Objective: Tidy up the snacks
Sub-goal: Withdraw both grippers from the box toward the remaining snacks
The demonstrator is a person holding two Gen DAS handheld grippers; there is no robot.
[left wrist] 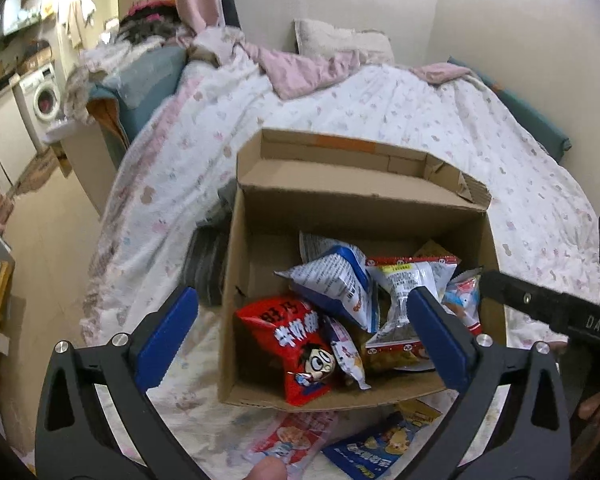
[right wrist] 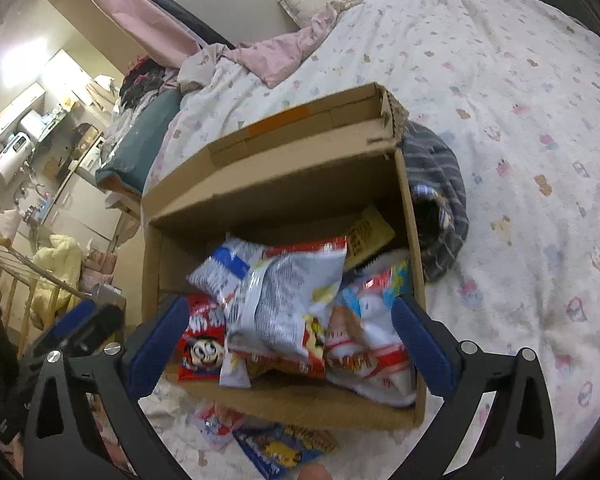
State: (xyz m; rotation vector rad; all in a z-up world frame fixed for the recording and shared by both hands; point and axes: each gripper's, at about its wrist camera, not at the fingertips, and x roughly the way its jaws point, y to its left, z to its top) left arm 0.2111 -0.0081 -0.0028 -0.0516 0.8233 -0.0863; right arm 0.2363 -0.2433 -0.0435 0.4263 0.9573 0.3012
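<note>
An open cardboard box (left wrist: 244,272) sits on the bed and holds several snack bags: a red bag with a cartoon face (left wrist: 296,344), a white and blue bag (left wrist: 336,280) and a clear and red bag (left wrist: 404,292). My left gripper (left wrist: 300,328) is open and empty above the box's near left part. In the right wrist view the same box (right wrist: 414,240) holds a white and grey bag (right wrist: 288,300) on top. My right gripper (right wrist: 292,340) is open and empty over the box. Two more bags, pink (left wrist: 288,440) and blue (left wrist: 380,448), lie on the blanket in front of the box.
A white patterned blanket (right wrist: 520,160) covers the bed. A striped grey cloth (right wrist: 440,200) lies beside the box. Pillows (left wrist: 340,40) lie at the head of the bed. A washing machine (left wrist: 40,96) stands off to the left. The right gripper's black finger (left wrist: 540,304) shows at the box's right edge.
</note>
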